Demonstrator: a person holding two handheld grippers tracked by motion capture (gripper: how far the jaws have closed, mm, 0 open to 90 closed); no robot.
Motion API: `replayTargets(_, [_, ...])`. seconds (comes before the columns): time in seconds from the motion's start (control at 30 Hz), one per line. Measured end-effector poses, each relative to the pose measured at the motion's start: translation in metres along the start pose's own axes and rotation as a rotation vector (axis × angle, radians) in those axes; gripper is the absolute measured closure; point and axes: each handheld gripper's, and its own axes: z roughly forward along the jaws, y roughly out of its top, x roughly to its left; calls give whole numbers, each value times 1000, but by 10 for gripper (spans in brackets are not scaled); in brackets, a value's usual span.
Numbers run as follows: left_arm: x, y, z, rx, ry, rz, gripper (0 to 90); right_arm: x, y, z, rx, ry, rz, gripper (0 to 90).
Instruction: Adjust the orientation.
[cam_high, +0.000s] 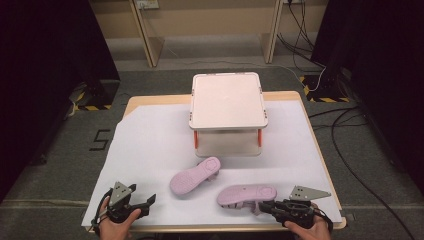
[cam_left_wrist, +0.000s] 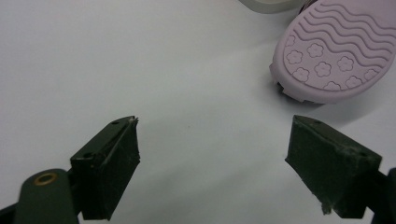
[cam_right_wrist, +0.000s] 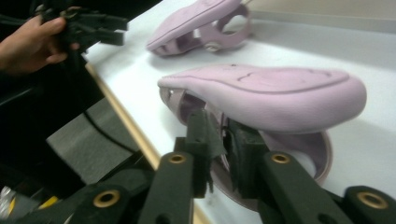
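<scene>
Gripping the strap of the nearer pink sandal (cam_right_wrist: 280, 93) at the table's front edge, our right gripper (cam_right_wrist: 223, 140) has its jaws narrowed on it, while our left gripper (cam_left_wrist: 212, 154) waits wide and empty near the other sandal (cam_left_wrist: 336, 51). Next we probably lift it toward the lidded bin (cam_high: 227, 100); its contents are hidden.

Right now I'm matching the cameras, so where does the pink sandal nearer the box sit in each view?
High view: the sandal lies at table centre, before the box.
Left gripper view: top right, flowered sole up.
Right gripper view: top centre, beyond the gripped sandal.
Shared landmark: the white sheet under it.
</scene>
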Motion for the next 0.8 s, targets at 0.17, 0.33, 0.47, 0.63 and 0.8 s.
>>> replayTargets(0.17, [0, 0, 0, -5, 1, -5, 162, -2, 3, 1, -22, -43, 8, 726])
replayTargets(0.33, [0, 0, 0, -6, 1, -6, 162, -10, 6, 4, -49, -75, 38, 680])
replayTargets(0.47, [0, 0, 0, -8, 1, -4, 162, -16, 11, 9, -67, -100, 44, 638])
replayTargets(0.63, [0, 0, 0, -8, 0, -5, 162, -24, 17, 9, -91, -172, 72, 404])
replayTargets(0.8, [-1, 0, 1, -6, -5, -3, 163, -32, 20, 17, -2, -161, -22, 473])
